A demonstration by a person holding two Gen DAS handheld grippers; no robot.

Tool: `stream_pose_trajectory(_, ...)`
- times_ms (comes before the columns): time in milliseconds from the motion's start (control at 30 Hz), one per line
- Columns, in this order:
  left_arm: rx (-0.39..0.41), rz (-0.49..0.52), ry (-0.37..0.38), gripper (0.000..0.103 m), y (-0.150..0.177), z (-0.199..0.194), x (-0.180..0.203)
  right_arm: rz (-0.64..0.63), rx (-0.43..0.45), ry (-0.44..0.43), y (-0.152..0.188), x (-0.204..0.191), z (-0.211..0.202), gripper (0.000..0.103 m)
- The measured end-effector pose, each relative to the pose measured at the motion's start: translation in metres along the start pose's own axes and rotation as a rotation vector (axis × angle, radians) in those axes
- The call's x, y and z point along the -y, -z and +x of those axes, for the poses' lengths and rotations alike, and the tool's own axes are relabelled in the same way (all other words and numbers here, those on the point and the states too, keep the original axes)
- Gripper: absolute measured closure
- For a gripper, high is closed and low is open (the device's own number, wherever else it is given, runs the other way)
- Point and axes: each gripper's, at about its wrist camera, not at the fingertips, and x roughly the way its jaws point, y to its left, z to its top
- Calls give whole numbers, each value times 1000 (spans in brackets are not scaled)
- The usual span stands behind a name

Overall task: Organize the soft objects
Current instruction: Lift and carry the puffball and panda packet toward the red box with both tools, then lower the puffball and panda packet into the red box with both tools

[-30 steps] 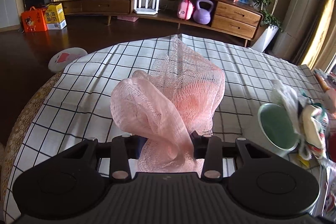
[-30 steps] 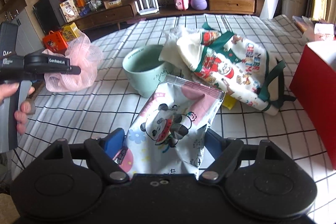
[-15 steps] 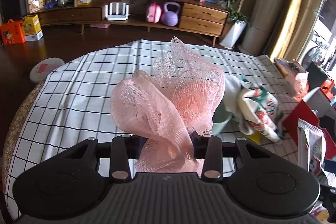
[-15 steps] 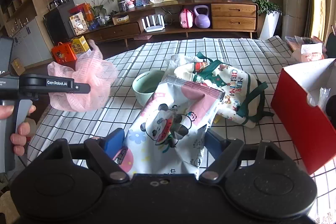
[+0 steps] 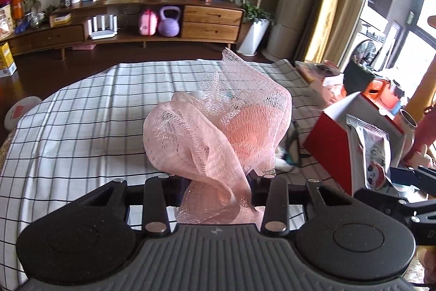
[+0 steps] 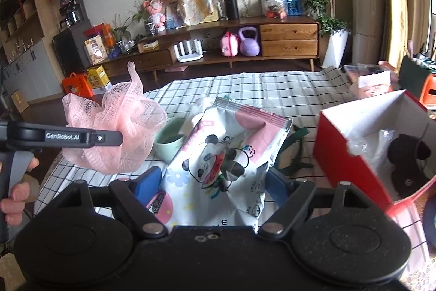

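Pink mesh bath pouf (image 5: 218, 132) sits clenched in the left gripper (image 5: 215, 182), held clear above the checked tablecloth (image 5: 81, 127); the right gripper (image 6: 215, 182) grasps a panda-print wipes pack (image 6: 226, 154). Both look mid-carry. Next, each must swing toward the open red box (image 6: 351, 160) at three o'clock and release inside.

- The mesh puff (image 6: 114, 127) is hanging above the counter (image 6: 272, 89) at nine o'clock, clamped in the left gripper (image 5: 218, 182).
- The packet (image 6: 226, 154) is sitting at centre, pinched in the right gripper (image 6: 215, 182).
- The cup (image 6: 169, 141) is standing on the counter between puff and packet, behind both.
- The open box (image 6: 354, 162) is sitting at three o'clock, holding a dark object (image 6: 408, 152).
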Motion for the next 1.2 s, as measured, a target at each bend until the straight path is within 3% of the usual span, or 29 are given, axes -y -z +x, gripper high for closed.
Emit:
stream_pose_trajectory(567,-53,129,136,64,-14,42,121,122,26,94,6,96,-25,22)
stream_pose_trajectory(1200,-102,244,204,64,-41,112,231,212,54,276,-8,215,-19,22)
